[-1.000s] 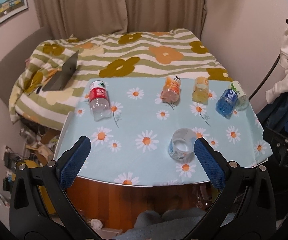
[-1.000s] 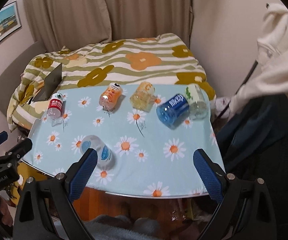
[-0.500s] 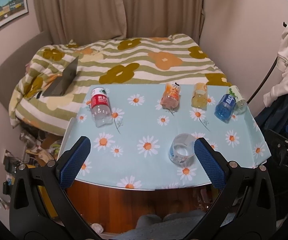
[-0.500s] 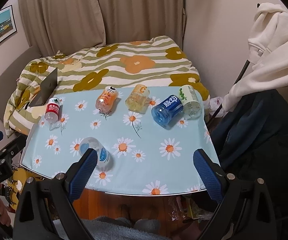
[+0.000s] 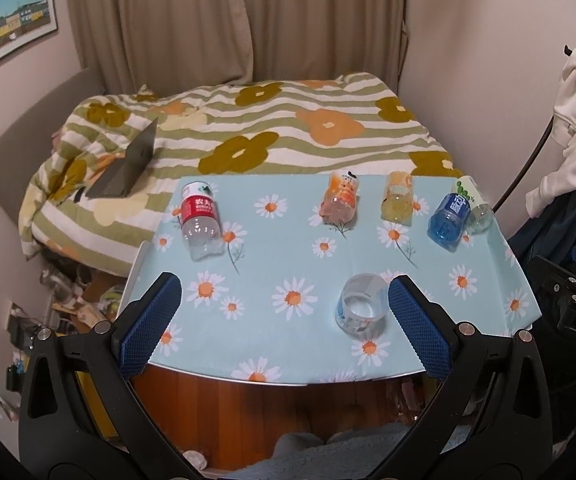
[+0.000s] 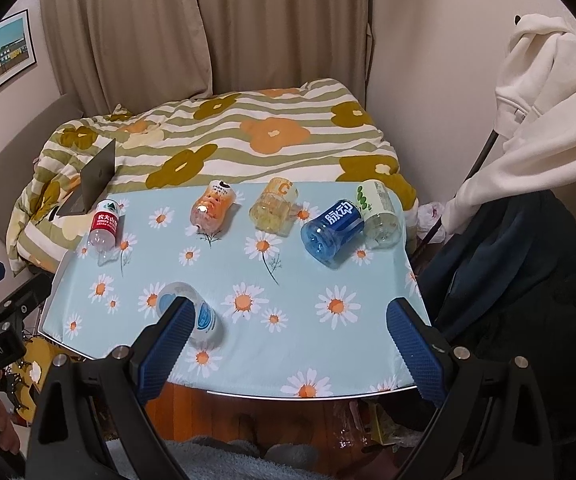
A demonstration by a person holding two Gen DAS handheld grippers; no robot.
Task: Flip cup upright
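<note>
Daisy-print table [image 5: 288,248] carries five cut bottle-cups lying on their sides along 12 o'clock. The clear cup [image 5: 361,310] at 5 o'clock looks tipped over too, I think. Left gripper [image 5: 284,320] and right gripper [image 6: 291,344] gape wide, gripping nothing.

A table [image 5: 299,344] draped in a daisy-print cloth [image 5: 272,264] holds a clear cup [image 5: 361,307] near its front edge and five cut-off bottles along the back: red-labelled [image 5: 201,220], orange [image 5: 339,199], yellow [image 5: 397,199], blue [image 5: 449,221], green-labelled [image 5: 472,204].
</note>
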